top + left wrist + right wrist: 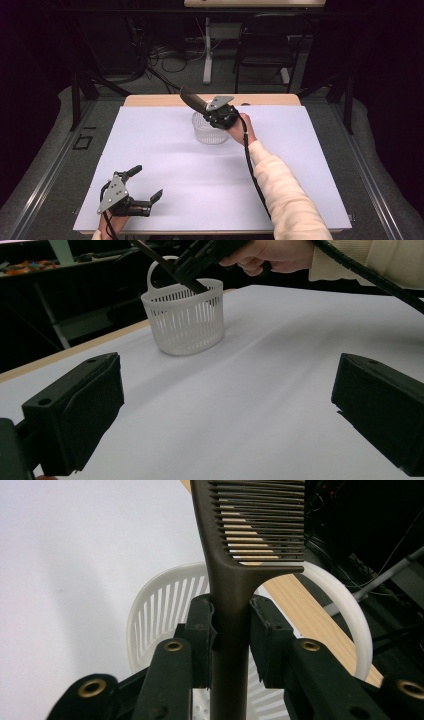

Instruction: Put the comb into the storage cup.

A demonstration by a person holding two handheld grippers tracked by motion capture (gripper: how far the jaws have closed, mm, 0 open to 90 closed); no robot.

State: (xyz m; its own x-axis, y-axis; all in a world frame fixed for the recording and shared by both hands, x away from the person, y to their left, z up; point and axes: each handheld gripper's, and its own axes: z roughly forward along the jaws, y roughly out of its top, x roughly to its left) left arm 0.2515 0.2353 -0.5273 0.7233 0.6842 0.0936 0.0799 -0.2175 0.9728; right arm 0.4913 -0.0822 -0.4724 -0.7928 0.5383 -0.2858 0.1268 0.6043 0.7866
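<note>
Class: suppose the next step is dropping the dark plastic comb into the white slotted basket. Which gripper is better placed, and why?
The right gripper: it is shut on the dark plastic comb directly above the white slotted basket. The left gripper sits open near the table's front edge, far from it.

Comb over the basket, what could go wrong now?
1. The right gripper pinches only the comb at its thin handle, so it might twist or slip out.
2. The basket looks light and nothing steadies it; the open left gripper sits far away. A bump could tip it or slide it toward the table's far edge.
</note>
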